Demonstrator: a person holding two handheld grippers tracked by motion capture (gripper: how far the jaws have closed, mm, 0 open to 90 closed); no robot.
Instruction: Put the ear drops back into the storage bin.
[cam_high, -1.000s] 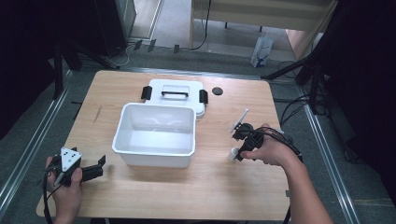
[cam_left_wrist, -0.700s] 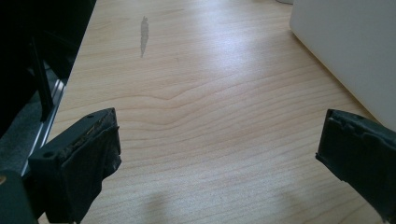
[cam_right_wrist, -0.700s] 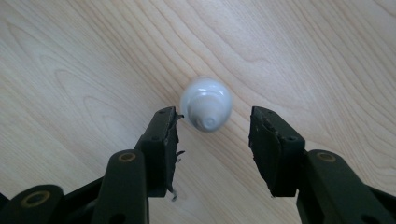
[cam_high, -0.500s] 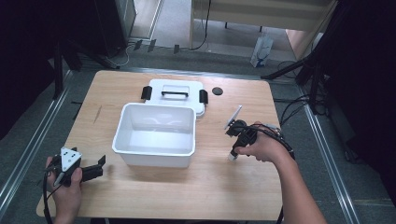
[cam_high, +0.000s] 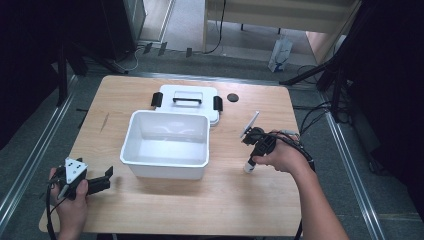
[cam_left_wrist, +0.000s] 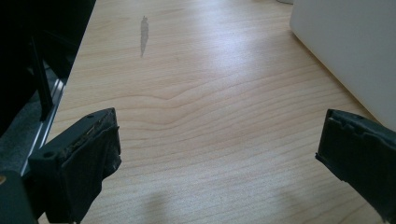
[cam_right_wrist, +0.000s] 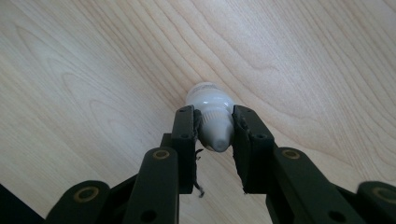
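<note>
Light wood counter (cam_high: 150, 210), grey mark near its left edge. Grey floor (cam_high: 190, 30) around it, metal rails (cam_high: 30, 160) both sides. Wooden furniture (cam_high: 280, 15) beyond, black stand legs (cam_high: 320, 75), cables, white bag (cam_high: 280, 52). Dark surroundings.

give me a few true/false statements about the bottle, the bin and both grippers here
1. The right hand-held gripper is shut on the small white bottle. True.
2. The left hand-held gripper grips the white bin. False: its jaws stand wide apart over bare table.
3. The bin holds the bottle. False: the bottle stands on the table to its right.
4. The white lid lies behind the bin. True.
</note>
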